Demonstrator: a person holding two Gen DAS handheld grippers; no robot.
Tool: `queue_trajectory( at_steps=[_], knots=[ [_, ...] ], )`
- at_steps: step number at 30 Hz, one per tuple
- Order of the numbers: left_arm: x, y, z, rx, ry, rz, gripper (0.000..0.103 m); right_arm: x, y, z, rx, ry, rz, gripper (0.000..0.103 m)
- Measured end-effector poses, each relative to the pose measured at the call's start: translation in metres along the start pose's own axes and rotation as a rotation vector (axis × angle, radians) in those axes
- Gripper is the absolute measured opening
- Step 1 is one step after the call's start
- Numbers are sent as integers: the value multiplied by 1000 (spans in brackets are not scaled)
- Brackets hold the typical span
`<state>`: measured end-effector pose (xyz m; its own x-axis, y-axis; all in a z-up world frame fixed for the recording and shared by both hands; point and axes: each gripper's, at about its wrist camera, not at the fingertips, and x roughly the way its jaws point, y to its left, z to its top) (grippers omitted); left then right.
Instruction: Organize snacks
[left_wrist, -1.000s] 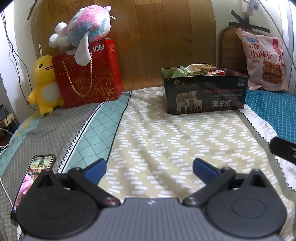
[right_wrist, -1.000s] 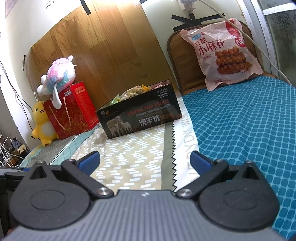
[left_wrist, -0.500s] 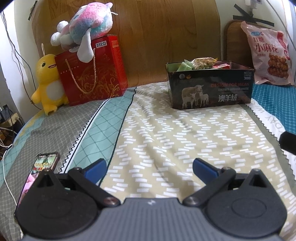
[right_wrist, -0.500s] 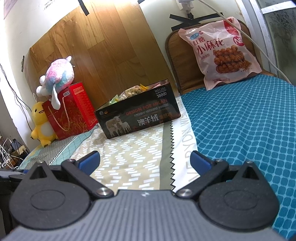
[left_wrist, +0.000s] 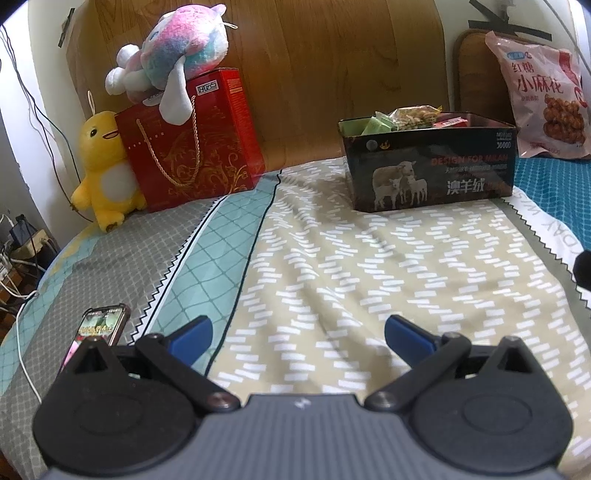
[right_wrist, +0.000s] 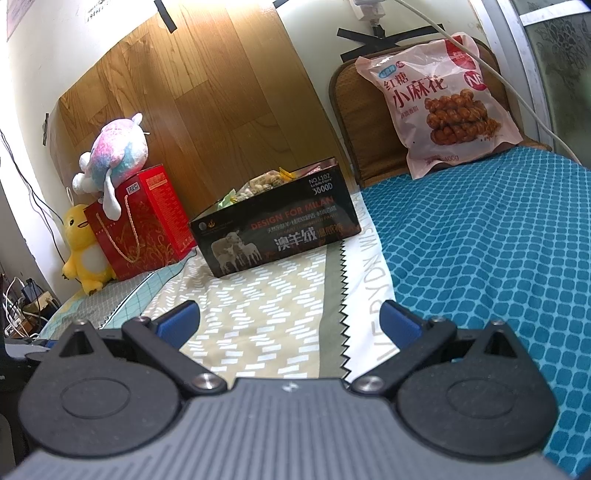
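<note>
While both point along the bed (left_wrist: 332, 266), the left hand-held gripper (left_wrist: 298, 335) and right hand-held gripper (right_wrist: 288, 320) hover low over the quilt, jaws spread wide and empty. Only the left view shows a phone (left_wrist: 96, 328) lying beside its left finger. Farther on, the black box (left_wrist: 428, 162) holds snack packets (left_wrist: 413, 116). A large snack bag (right_wrist: 443, 99) leans well apart at the headboard; a red gift bag (left_wrist: 192, 136) and plush toys (left_wrist: 173, 70) stand left.
</note>
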<state>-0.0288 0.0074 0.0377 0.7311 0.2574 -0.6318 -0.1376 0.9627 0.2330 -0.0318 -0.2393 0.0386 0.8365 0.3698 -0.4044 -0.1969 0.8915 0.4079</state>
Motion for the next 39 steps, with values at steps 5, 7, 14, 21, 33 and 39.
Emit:
queue_trajectory(
  at_steps=[5,7,14,21,33,39],
  knots=[
    [1,-1,0,14,-1,15,103,0,1,-1,5,2,1,103],
    [1,0,-1,17,-2,18,103,1,1,0,5,2,1,103],
    [2,-2,0,30,-6,34,103,1,1,0,9,4,3,103],
    [1,-3,0,43,-12,41,103,2,1,0,10,1,5,103],
    [2,-5,2,62,-19,45,103,3,-1,0,16,1,4,103],
    [3,-6,1,73,-18,50,103,4,-3,0,23,4,4,103]
  ],
)
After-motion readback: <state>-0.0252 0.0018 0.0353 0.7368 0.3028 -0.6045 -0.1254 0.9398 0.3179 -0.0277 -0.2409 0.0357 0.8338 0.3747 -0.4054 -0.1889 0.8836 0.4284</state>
